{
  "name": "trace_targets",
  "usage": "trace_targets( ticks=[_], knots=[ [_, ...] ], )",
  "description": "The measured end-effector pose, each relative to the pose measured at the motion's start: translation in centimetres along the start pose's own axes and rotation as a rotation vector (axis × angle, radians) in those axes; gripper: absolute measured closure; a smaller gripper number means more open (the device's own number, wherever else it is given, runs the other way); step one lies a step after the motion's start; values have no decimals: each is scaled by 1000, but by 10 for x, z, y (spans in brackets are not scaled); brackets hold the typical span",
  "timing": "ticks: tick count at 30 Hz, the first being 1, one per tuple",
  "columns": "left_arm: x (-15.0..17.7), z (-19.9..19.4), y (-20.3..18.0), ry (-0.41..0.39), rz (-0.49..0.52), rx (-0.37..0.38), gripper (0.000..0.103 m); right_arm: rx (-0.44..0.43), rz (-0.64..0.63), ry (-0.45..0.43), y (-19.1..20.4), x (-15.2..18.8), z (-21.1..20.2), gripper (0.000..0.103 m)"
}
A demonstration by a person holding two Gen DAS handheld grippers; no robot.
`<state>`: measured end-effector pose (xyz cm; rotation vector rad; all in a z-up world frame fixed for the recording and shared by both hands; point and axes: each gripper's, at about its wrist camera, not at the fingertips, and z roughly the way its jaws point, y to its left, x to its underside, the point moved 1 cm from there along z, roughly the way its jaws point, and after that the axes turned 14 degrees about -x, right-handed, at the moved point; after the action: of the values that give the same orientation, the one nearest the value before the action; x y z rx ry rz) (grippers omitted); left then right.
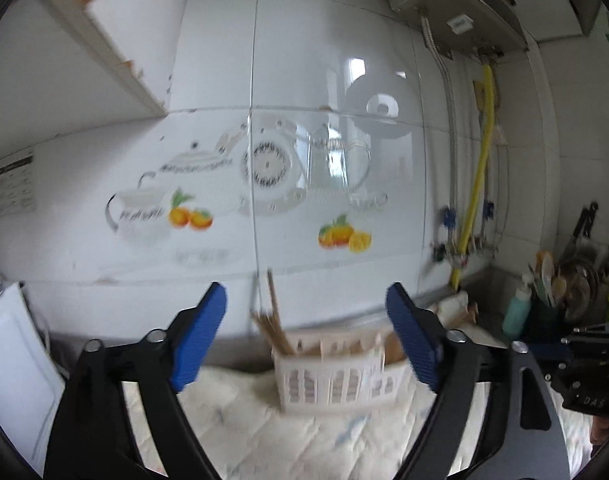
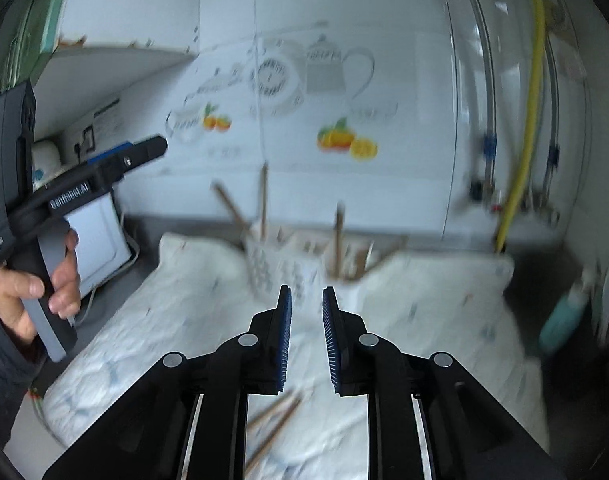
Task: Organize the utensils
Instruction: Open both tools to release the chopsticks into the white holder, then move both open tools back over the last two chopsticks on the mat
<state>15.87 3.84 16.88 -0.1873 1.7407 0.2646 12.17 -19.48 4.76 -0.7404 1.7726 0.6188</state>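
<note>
A white slotted basket (image 1: 336,384) stands on a pale quilted cloth (image 1: 264,432) against the tiled wall. Wooden chopsticks (image 1: 274,320) stick up from its left end. My left gripper (image 1: 306,288) faces the basket from a short way off, open wide, with nothing between its blue pads. In the right wrist view the basket (image 2: 280,272) lies ahead of my right gripper (image 2: 307,289), whose jaws stand a narrow gap apart with nothing in them. A few loose chopsticks (image 2: 274,420) lie on the cloth (image 2: 164,320) beneath it. The picture is blurred.
A person's hand (image 2: 32,292) holds the left gripper's handle at the left. A white appliance (image 1: 12,360) stands left of the cloth. To the right are a teal bottle (image 1: 516,312), a dark holder with utensils (image 1: 544,280) and a yellow hose (image 1: 480,184) on the wall.
</note>
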Motion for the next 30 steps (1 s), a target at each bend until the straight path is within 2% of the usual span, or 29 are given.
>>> trace_targets(
  ticks=[3, 8, 14, 17, 19, 25, 30],
  knots=[
    [25, -23, 8, 5, 17, -21, 11, -20, 52, 52, 14, 40, 5, 87],
    [62, -44, 24, 63, -14, -23, 6, 6, 122, 116, 38, 99, 14, 87],
    [89, -62, 36, 86, -33, -36, 5, 23, 209, 189, 67, 155, 29, 87],
    [100, -70, 42, 93, -34, -29, 5, 71, 223, 205, 73, 170, 34, 87],
    [106, -74, 46, 102, -43, -20, 5, 57, 259, 218, 74, 176, 37, 87],
    [126, -78, 58, 140, -73, -23, 5, 118, 275, 252, 78, 184, 47, 87],
    [140, -77, 64, 168, -81, -31, 5, 121, 338, 260, 74, 190, 54, 87]
  ],
)
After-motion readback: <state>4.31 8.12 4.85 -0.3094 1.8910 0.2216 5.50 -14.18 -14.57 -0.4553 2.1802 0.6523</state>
